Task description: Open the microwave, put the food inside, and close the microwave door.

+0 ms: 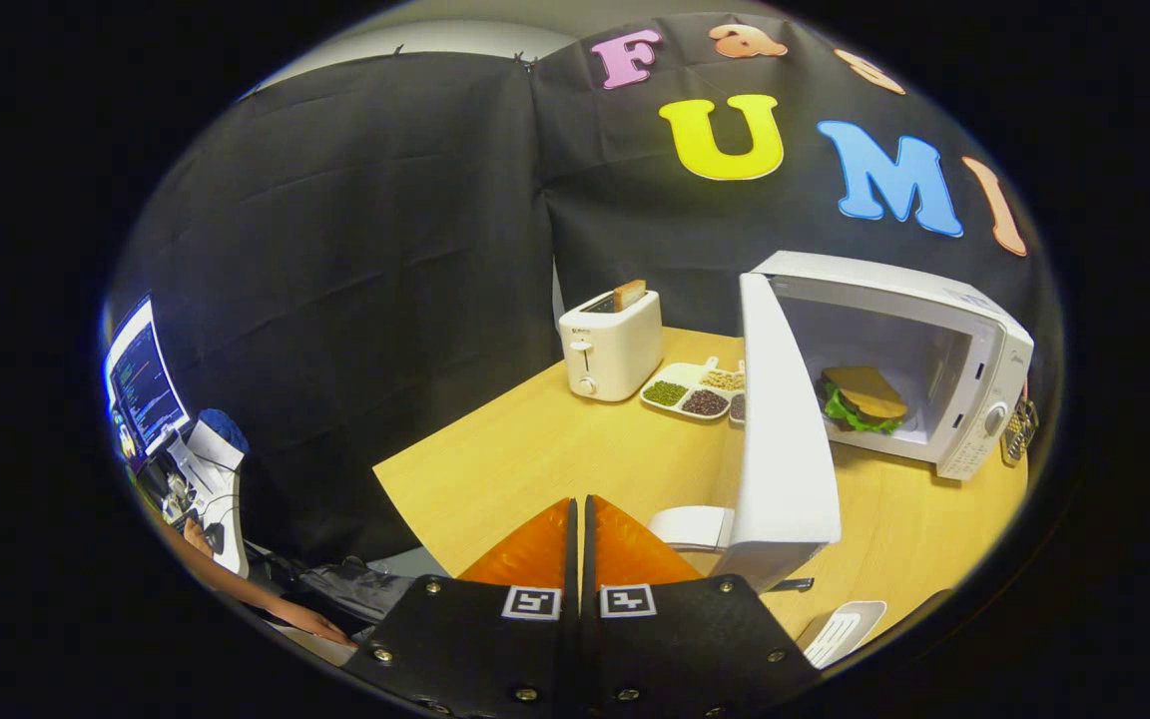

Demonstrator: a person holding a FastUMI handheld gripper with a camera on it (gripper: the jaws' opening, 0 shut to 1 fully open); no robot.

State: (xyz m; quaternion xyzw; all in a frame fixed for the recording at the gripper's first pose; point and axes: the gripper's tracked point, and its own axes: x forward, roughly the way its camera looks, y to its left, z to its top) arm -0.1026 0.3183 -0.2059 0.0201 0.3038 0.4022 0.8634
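One sandwich (864,397) inside microwave (944,350), door (785,429) swung toward closed, empty claw (580,544).

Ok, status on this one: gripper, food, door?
Gripper shut, empty, near the door's edge. Sandwich inside the microwave. Door wide open, not yet closed. Nothing in its swing.

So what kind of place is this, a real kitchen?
Probably a mock kitchen set up in a demo booth, not a home. A microwave with its door open, a toaster and a divided snack tray sit on a wooden table walled in black cloth. The gripper is shut, holding nothing.
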